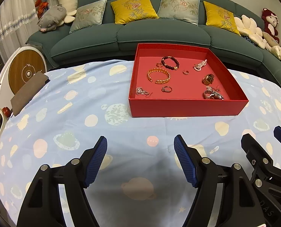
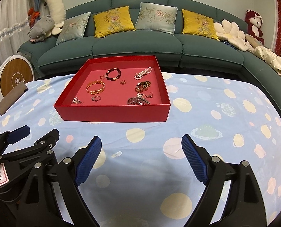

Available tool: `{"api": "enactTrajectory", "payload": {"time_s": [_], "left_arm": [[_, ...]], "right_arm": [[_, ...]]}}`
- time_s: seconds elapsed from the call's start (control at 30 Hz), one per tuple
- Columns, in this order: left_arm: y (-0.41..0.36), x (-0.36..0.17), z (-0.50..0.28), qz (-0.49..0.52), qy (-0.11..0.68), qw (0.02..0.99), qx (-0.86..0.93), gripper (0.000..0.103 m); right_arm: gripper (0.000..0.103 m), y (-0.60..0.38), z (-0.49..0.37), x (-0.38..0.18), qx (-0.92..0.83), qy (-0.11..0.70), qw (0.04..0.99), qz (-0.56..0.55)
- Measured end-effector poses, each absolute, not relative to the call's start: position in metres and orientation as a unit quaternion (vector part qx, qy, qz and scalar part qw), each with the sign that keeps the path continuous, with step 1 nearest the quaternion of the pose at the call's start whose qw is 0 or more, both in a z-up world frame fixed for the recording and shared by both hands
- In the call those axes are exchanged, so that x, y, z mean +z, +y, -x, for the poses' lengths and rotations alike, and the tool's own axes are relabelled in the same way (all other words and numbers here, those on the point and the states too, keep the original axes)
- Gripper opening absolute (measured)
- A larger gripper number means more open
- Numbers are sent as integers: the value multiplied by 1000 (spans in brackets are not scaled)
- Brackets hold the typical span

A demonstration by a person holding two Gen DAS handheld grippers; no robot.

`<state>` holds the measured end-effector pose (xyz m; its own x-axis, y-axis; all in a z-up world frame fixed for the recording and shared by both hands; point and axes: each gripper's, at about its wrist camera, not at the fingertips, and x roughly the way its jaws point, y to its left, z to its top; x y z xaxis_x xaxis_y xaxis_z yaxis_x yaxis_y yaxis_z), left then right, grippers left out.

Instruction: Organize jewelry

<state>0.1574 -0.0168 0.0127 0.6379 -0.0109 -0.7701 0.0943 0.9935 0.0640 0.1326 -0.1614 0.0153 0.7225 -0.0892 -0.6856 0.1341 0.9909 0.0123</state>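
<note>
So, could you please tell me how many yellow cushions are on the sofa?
2. One yellow cushion leans second from the left in the row; the other yellow cushion sits at the right end, beside the white flower pillow. None appears hidden.

Jewelry-filled red tray [image 1: 186, 106] on tablecloth [image 1: 83, 124]

**Table and Its Load**

A table under a blue planet-print cloth [image 2: 206, 124] carried a red tray [image 2: 112, 111], which sat ahead of both tools. A grey-brown slab [image 1: 29, 92] lay at the far left edge.
</note>
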Motion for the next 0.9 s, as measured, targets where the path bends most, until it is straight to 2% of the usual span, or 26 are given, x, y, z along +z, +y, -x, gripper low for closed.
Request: {"api": "enactTrajectory", "payload": {"time_s": [0.9], "left_arm": [[-14,21,-151,-53,392,918,-9,72]], "right_arm": [[86,-157,-130,19,-61,356,932,-28]]}}
